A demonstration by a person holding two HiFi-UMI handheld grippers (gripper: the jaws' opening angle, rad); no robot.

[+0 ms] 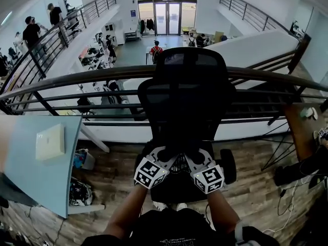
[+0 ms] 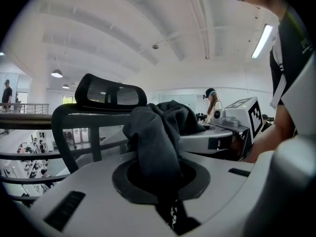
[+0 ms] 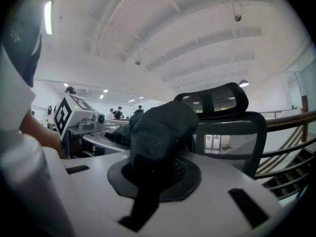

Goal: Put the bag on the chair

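A black fabric bag (image 1: 179, 164) hangs bunched between my two grippers, just above the seat of a black mesh office chair (image 1: 182, 94). My left gripper (image 1: 165, 158) is shut on a fold of the bag (image 2: 157, 139), and the chair's back (image 2: 81, 127) rises behind it. My right gripper (image 1: 197, 160) is shut on another fold of the bag (image 3: 160, 130), with the chair's back (image 3: 232, 127) and headrest beyond. The two grippers are close together and face each other. The bag's lower part is hidden behind them.
A dark railing (image 1: 77, 78) runs behind the chair, with an open atrium and people far below. A teal table (image 1: 41, 163) with a white box (image 1: 50, 141) stands at the left. Cables and a dark bag (image 1: 294, 173) lie on the wooden floor at the right.
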